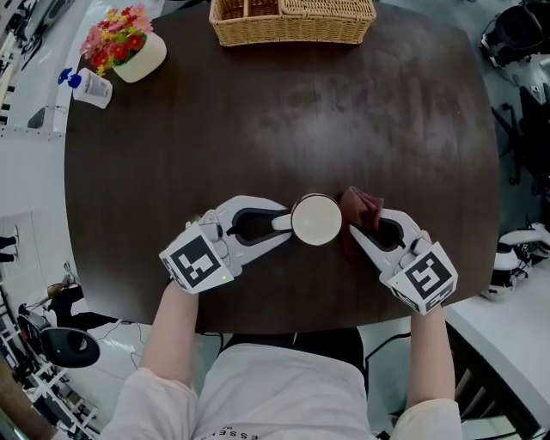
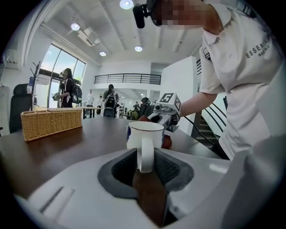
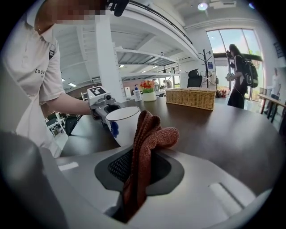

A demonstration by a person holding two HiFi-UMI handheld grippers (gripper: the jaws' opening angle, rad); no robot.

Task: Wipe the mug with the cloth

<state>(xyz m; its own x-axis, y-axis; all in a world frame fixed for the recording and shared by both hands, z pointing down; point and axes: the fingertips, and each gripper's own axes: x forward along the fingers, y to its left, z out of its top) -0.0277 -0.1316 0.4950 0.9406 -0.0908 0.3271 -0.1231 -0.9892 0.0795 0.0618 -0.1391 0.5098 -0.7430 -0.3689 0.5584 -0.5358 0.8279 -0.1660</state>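
Looking down on a dark round desk [image 1: 284, 112], with a flower pot [image 1: 129, 43] and a small bottle [image 1: 90, 86] sitting at its far left and a wicker basket [image 1: 292, 21] at the far middle. Clamping the left gripper [image 1: 280, 225] fingers [image 2: 174, 172] on the handle [image 2: 145, 154] of the white mug [image 1: 316, 220], standing upright at the desk's near middle. Pinching a reddish-brown cloth [image 1: 361, 210] in the right gripper [image 1: 364, 229] with fingers [image 3: 116, 165] closed on it, holding its bunched end at the mug's right side, touching or nearly so.
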